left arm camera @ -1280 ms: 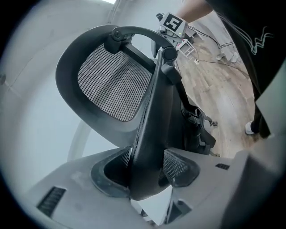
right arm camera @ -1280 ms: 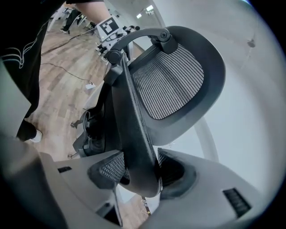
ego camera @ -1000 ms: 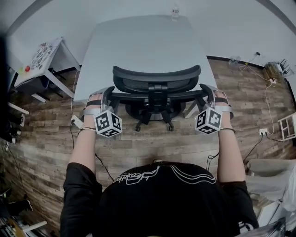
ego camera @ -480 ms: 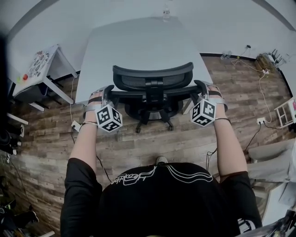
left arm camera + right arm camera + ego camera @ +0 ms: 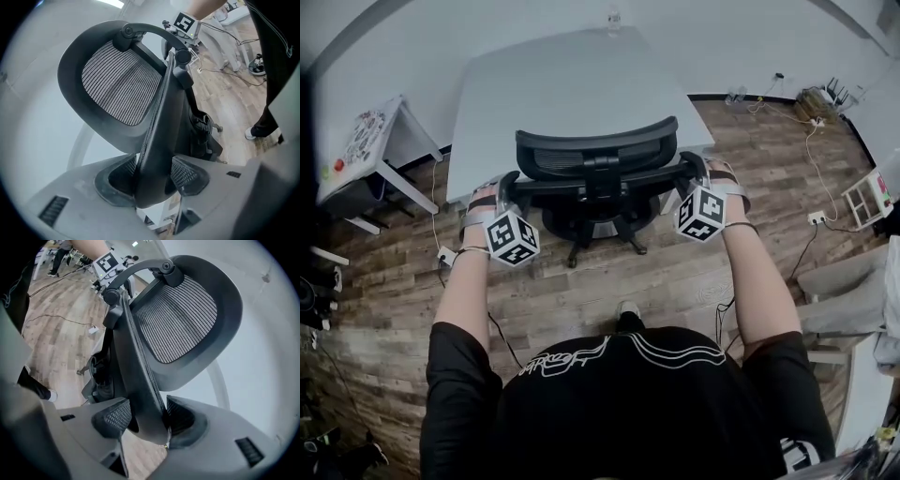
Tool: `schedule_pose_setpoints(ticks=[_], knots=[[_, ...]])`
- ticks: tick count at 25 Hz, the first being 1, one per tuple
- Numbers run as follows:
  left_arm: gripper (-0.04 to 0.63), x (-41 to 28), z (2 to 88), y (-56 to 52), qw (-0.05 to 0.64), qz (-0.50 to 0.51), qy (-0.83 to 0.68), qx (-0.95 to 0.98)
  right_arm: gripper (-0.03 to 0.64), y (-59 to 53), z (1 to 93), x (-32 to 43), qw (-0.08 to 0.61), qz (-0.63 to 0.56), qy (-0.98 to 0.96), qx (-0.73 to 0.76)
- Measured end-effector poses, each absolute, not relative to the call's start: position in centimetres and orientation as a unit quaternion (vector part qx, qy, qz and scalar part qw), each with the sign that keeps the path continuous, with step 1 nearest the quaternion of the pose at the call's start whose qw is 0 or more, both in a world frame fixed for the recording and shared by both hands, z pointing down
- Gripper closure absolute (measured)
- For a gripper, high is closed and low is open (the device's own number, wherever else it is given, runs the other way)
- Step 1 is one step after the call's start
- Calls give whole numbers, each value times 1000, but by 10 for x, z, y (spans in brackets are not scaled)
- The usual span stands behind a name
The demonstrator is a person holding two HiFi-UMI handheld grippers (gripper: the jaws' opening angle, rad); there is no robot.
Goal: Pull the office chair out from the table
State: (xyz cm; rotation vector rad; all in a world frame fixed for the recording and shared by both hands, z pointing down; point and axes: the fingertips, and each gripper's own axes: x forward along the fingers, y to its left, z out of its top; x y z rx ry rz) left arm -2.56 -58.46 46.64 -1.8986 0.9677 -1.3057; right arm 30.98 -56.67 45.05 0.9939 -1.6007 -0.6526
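A person faces a grey table point(image 5: 572, 84) with a black office chair point(image 5: 600, 183) tucked under its near edge, seat beneath the top and backrest toward the body. The chair's base point(image 5: 581, 246) stands on the floor just outside the table edge. The left gripper point(image 5: 508, 186) and right gripper point(image 5: 694, 173) take the chair from either side.

The left gripper view shows the left gripper point(image 5: 153, 174) clamped on the side edge of the backrest frame point(image 5: 161, 140), ribbed pads against it. The right gripper point(image 5: 149, 417) grips the opposite edge of the frame point(image 5: 136, 376) in the same way. The mesh headrest point(image 5: 122, 89) rises clear above both grips.

The pull looks best done evenly. Both hands should draw straight back and level so the castors roll rather than the seat swivelling. The hold belongs on the hard frame, not the mesh, and the feet should step back to make room. A shoe point(image 5: 627, 309) sits just behind the base and could catch a castor.

The floor point(image 5: 581, 291) is wood-look plank, which should roll easily. A small white side table point(image 5: 382, 141) stands to the left against pale walls. A white socket block point(image 5: 445, 255) lies on the floor near the left arm, worth avoiding
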Motion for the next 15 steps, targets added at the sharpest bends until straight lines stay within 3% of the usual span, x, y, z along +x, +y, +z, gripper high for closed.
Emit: schedule_pose_setpoints(ticks=[15], knots=[[393,-95,473,-490,322,-496,400,-700,379,-476,458,241,536,-272,-670,436]])
